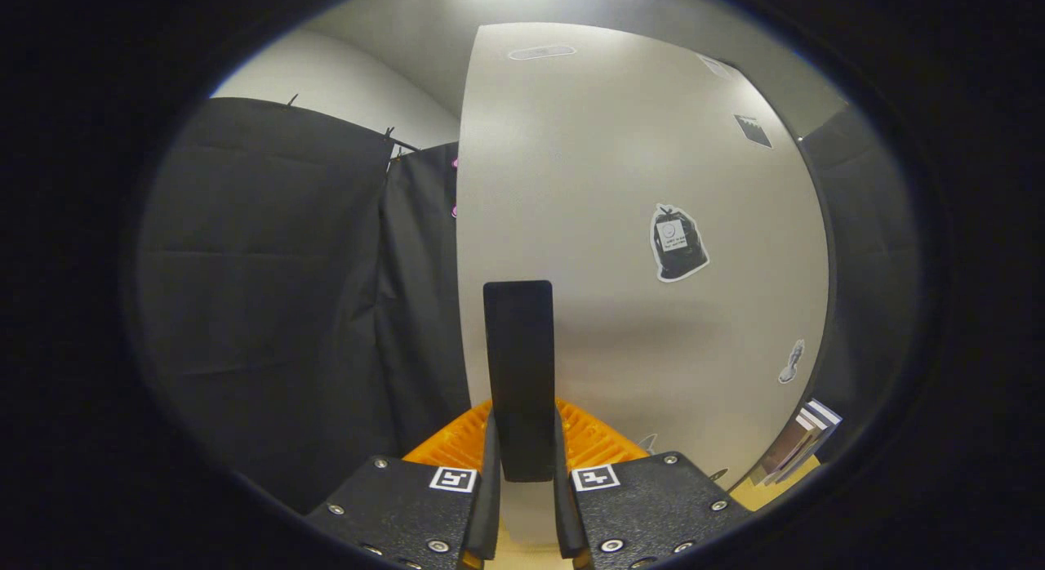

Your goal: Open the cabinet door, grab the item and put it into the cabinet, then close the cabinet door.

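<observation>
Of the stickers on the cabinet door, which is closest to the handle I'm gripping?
The black bag-shaped sticker, up and right of the handle the fingers clamp; the small grey sticker sits farther out, near the door's edge.

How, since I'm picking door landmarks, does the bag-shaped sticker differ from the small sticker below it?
The bag-shaped sticker is larger and black; the small sticker is pale grey. The bag-shaped sticker sits about mid-height on the cabinet door; the small sticker sits lower, nearer the door's edge. Both lie flat on the door, beyond the gripper, whose jaws clamp the black handle.
</observation>
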`<state>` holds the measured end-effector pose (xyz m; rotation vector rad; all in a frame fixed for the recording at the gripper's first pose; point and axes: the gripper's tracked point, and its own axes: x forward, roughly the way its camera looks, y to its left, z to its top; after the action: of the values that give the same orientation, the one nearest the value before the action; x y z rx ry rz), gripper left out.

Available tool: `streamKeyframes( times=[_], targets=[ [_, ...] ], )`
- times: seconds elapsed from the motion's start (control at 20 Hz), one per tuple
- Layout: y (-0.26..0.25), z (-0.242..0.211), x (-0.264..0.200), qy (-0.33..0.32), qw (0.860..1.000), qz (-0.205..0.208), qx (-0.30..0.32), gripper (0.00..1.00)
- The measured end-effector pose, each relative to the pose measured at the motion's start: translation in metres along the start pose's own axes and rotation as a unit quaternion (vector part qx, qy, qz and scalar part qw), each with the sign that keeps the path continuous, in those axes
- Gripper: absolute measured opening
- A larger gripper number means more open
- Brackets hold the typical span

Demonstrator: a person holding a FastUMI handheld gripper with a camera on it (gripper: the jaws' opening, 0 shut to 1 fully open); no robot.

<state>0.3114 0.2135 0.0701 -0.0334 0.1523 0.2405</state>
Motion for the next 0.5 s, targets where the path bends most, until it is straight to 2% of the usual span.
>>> streamKeyframes(
  times=[0.5],
  targets=[
    [-0.008,-0.001,-0.025,0.01,1.0,0.021,-0.001,0.28]
  ],
)
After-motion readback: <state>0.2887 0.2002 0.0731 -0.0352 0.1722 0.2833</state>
